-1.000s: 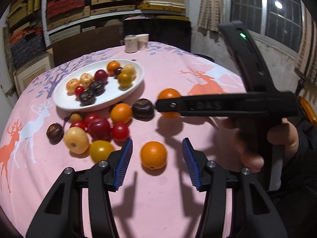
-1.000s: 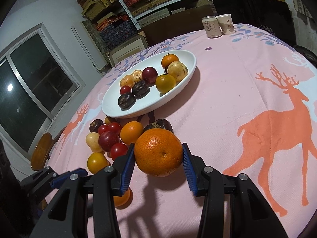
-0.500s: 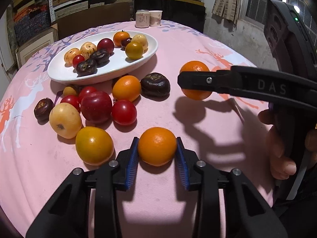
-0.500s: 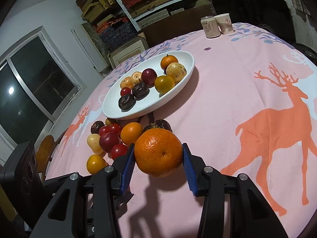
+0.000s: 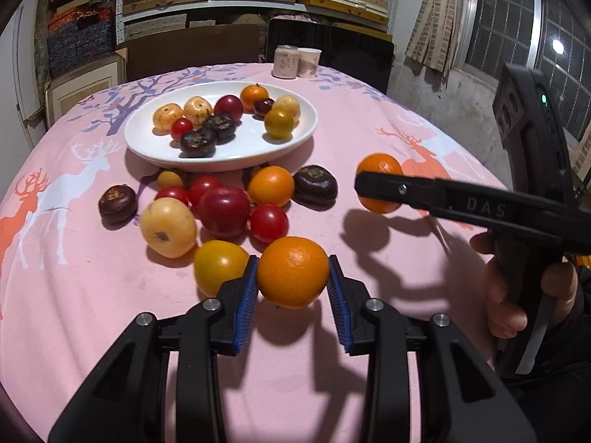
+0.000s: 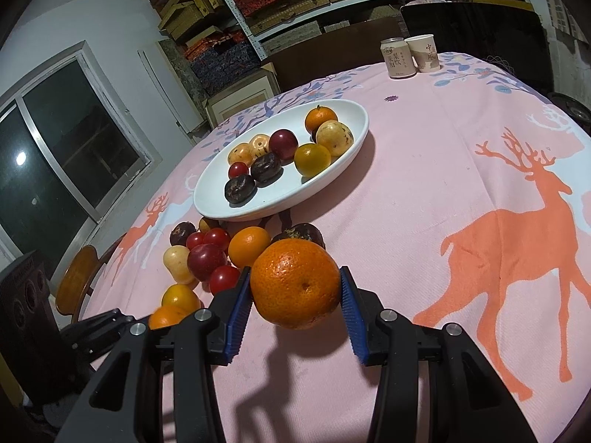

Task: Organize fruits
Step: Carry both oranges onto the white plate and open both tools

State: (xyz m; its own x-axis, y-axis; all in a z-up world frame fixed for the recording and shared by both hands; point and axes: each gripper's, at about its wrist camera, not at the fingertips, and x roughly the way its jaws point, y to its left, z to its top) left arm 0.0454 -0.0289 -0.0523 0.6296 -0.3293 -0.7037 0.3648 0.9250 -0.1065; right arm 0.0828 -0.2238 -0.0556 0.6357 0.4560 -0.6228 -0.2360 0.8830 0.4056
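My left gripper [image 5: 292, 295] is shut on a smooth orange [image 5: 292, 271] and holds it just above the pink cloth. My right gripper [image 6: 295, 297] is shut on a larger orange [image 6: 295, 282], lifted off the table; it also shows in the left wrist view [image 5: 378, 181]. A white oval plate [image 5: 221, 157] with several fruits sits at the back, also seen in the right wrist view [image 6: 280, 199]. Loose fruits lie in front of it: an orange [image 5: 271, 186], a red plum [image 5: 223, 210], a yellow fruit [image 5: 219, 265] and a dark fruit [image 5: 314, 184].
A can [image 5: 285, 61] and a paper cup [image 5: 308, 62] stand at the table's far edge. Shelves of boxes fill the back wall. A wooden chair [image 6: 74, 284] stands by the table's left side. The pink deer-print cloth [image 6: 480, 184] stretches to the right.
My left gripper moved forward around the small orange, shut on it and raised it slightly. My right gripper kept hold of its orange and stayed lifted.
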